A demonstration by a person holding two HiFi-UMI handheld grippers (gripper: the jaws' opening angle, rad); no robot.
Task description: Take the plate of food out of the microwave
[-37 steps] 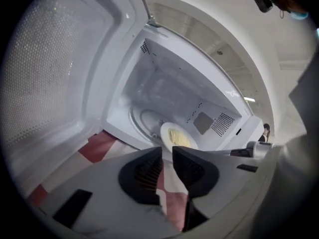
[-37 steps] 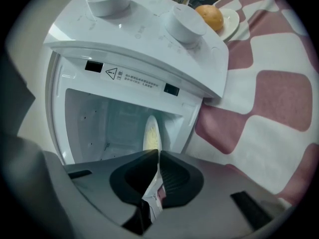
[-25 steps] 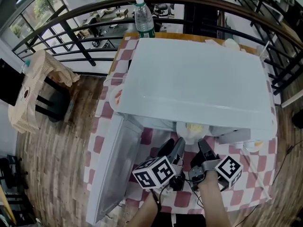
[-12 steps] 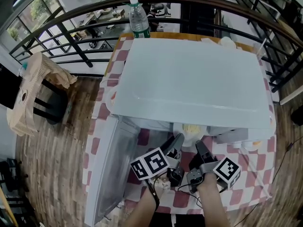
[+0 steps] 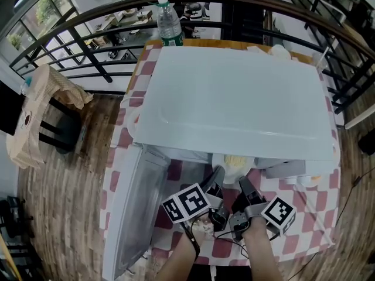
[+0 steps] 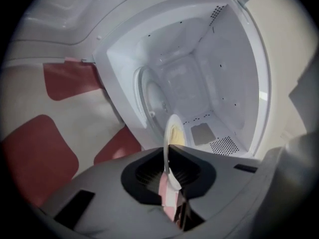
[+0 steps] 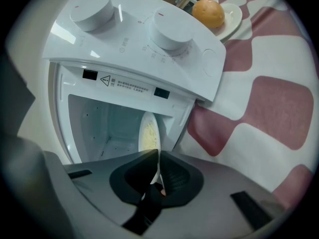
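A white plate of yellowish food (image 5: 234, 161) pokes out of the open white microwave (image 5: 234, 92) at its front edge. My left gripper (image 5: 215, 179) is at the plate's near left rim, and its jaws are closing with the rim (image 6: 173, 133) pinched between them. At the near right rim, my right gripper (image 5: 242, 185) is shut on the plate (image 7: 148, 133). In both gripper views the plate stands edge-on, half inside the cavity (image 6: 199, 83). The left gripper (image 6: 168, 159) and right gripper (image 7: 157, 159) each show the rim running into the jaw gap.
The microwave door (image 5: 132, 209) hangs open to the left over the red-and-white checked tablecloth (image 5: 307, 230). A water bottle (image 5: 169, 23) stands behind the microwave. A small plate with a round bun (image 7: 208, 13) sits right of the control knobs (image 7: 172, 31). A railing rings the table.
The left gripper has turned and shifted a little left and forward, and its jaws have come together on the plate's rim. The right gripper has stayed on the plate.
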